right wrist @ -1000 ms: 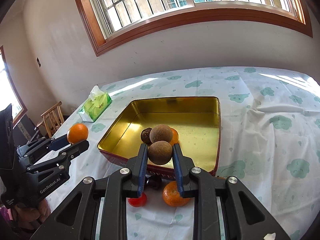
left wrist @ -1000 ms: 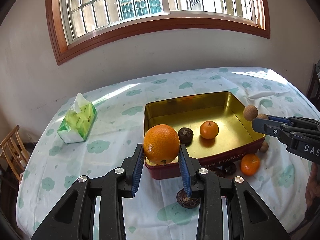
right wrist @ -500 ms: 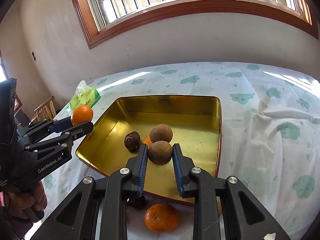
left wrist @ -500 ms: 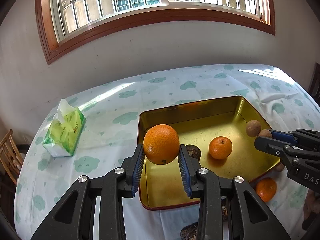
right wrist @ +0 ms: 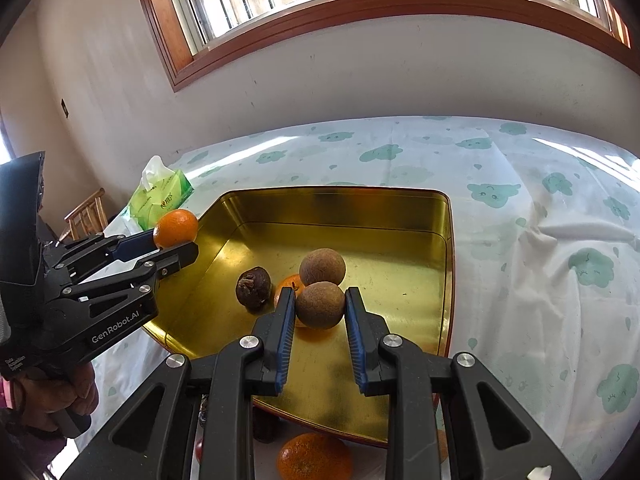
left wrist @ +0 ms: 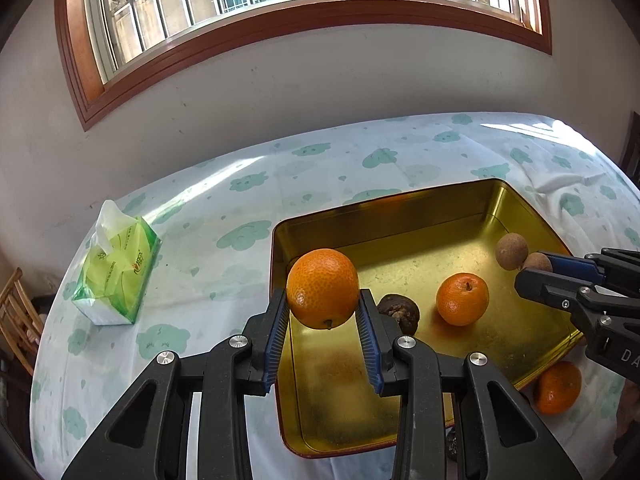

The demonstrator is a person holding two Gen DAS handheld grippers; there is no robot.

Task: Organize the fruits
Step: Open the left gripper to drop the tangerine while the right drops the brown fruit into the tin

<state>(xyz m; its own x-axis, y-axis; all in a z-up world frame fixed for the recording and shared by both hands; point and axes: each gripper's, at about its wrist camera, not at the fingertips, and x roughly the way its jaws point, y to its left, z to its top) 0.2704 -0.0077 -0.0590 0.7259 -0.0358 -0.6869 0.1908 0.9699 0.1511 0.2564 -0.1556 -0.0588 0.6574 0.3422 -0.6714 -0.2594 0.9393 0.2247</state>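
The left gripper [left wrist: 323, 312] is closed on a large round orange citrus fruit [left wrist: 322, 288], which is held above the near left part of the shallow gold-coloured metal tin with a red outer rim [left wrist: 400, 216]. The right gripper [right wrist: 320, 312] is closed on a small round brown rough-skinned fruit [right wrist: 320, 305], held over the tin interior. The tin is seated on the bench, which is covered by a white cloth printed with green clouds [left wrist: 248, 200]. In the left wrist view, three fruits are seen resting in the tin: a small orange citrus fruit [left wrist: 462, 299], a dark wrinkled fruit [left wrist: 400, 312] partly hidden behind the gripper finger, and a second brown round fruit [left wrist: 511, 251]. In the right wrist view, that small citrus fruit is largely concealed behind the held brown fruit. A further orange citrus fruit outside the tin [right wrist: 315, 456] is cut off by the gripper body in the right wrist view; dark items beneath the tin's near edge cannot be identified. A green tissue pack [left wrist: 116, 276] is located on the cloth, well apart from the tin. A hand [right wrist: 60, 396] gripping the left gripper handle is shown only in the right wrist view.
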